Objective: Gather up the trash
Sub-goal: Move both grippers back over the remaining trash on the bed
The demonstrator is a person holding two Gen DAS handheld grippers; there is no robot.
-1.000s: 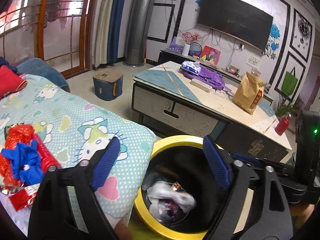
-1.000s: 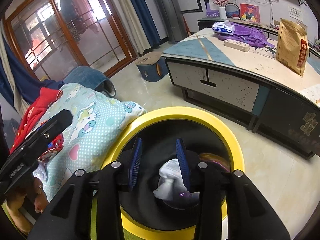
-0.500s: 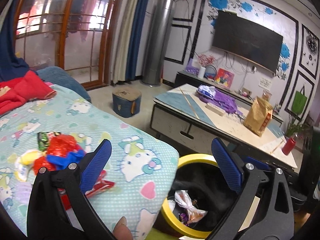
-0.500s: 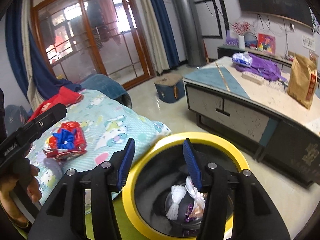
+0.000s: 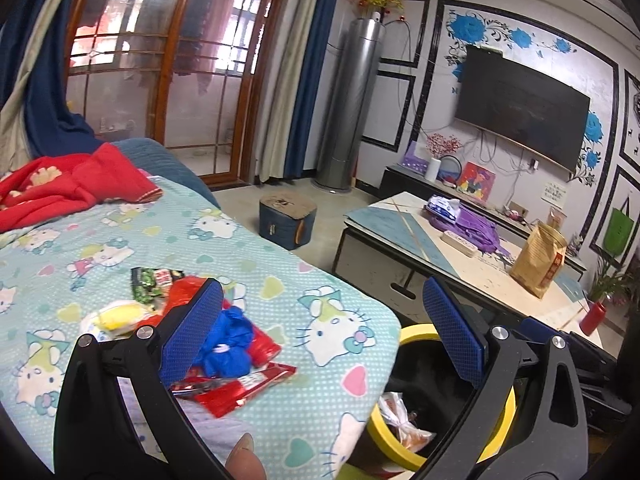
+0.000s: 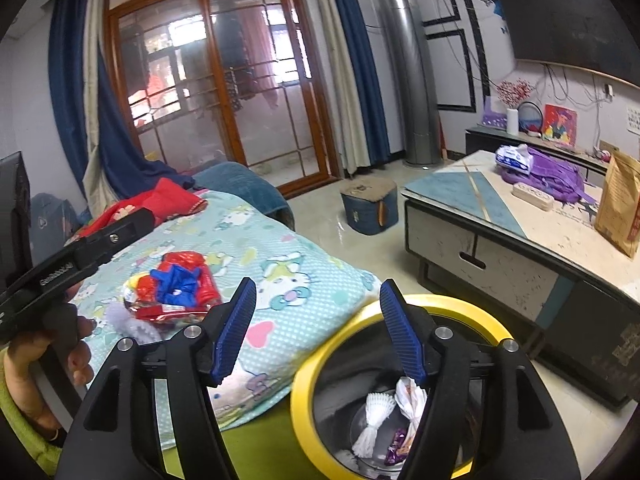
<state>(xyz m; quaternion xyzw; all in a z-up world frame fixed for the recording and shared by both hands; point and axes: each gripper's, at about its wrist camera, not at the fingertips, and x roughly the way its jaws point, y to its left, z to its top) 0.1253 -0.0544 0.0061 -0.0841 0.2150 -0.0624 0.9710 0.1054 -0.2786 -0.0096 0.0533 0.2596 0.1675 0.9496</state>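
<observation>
- Trash pile [image 5: 224, 336] of red wrappers, blue plastic, a green packet [image 5: 151, 280] and a yellow-white wrapper [image 5: 116, 317], lying on the cartoon-cat blanket [image 5: 280, 280] near its edge
- Same pile [image 6: 176, 288] seen from the right wrist view, left of and beyond the blue pads
- Left gripper [image 5: 324, 332] with fingers [image 5: 192, 330] spread wide, holding nothing; left pad in front of the pile, right pad above the bin
- Right gripper [image 6: 318, 328] with fingers [image 6: 234, 328] parted about halfway, holding nothing; poised between blanket edge and bin
- Yellow-rimmed bin [image 6: 320, 356] just beside the blanket's edge, dark inside, with a white crumpled paper [image 6: 374, 416], a candy wrapper [image 6: 410, 400] and a purple scrap [image 6: 394, 446] at the bottom
- Bin rim [image 5: 412, 332] also visible in the left wrist view, wrappers inside
- Desk [image 6: 492, 224] across the floor, carrying a brown paper bag [image 5: 540, 260], a purple bag [image 6: 556, 176] and a tissue pack [image 6: 514, 158]
- Red garment [image 5: 68, 184] at the far end of the blanket
- Blue stool [image 5: 286, 220] on the floor between blanket and desk
</observation>
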